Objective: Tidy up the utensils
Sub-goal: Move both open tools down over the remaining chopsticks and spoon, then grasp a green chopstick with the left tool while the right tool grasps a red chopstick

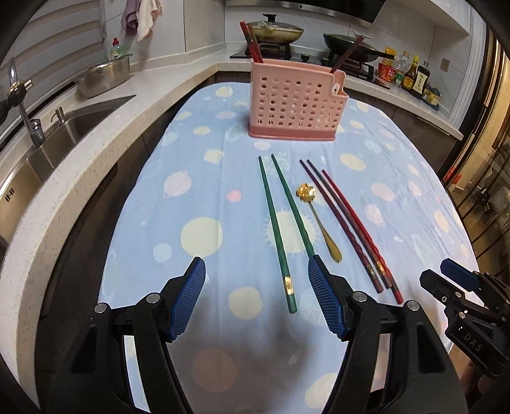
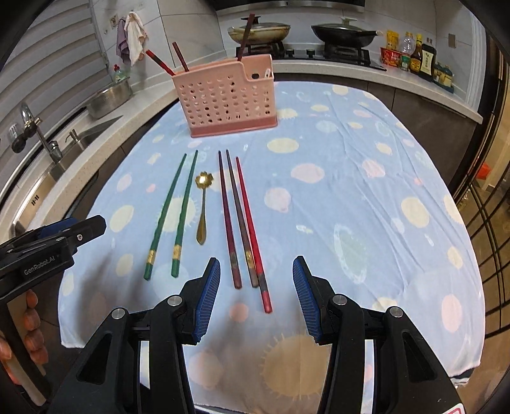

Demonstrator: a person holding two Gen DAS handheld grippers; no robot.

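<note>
A pink perforated utensil holder (image 1: pixel 295 100) (image 2: pixel 228 97) stands at the far side of the blue spotted cloth, with several dark red chopsticks (image 1: pixel 253 43) in it. On the cloth lie two green chopsticks (image 1: pixel 277 229) (image 2: pixel 169 213), a gold spoon (image 1: pixel 318 219) (image 2: pixel 202 207) and three red and maroon chopsticks (image 1: pixel 347 226) (image 2: pixel 242 219). My left gripper (image 1: pixel 256 270) is open and empty, above the near ends of the green chopsticks. My right gripper (image 2: pixel 256 270) is open and empty, above the near ends of the red chopsticks.
A sink (image 1: pixel 63 127) with tap and a steel bowl (image 1: pixel 105 74) lie left on the counter. A stove with two pans (image 2: pixel 258 30) and sauce bottles (image 2: pixel 417 55) stand behind the table. Each gripper shows at the edge of the other's view (image 1: pixel 462 293) (image 2: pixel 57 242).
</note>
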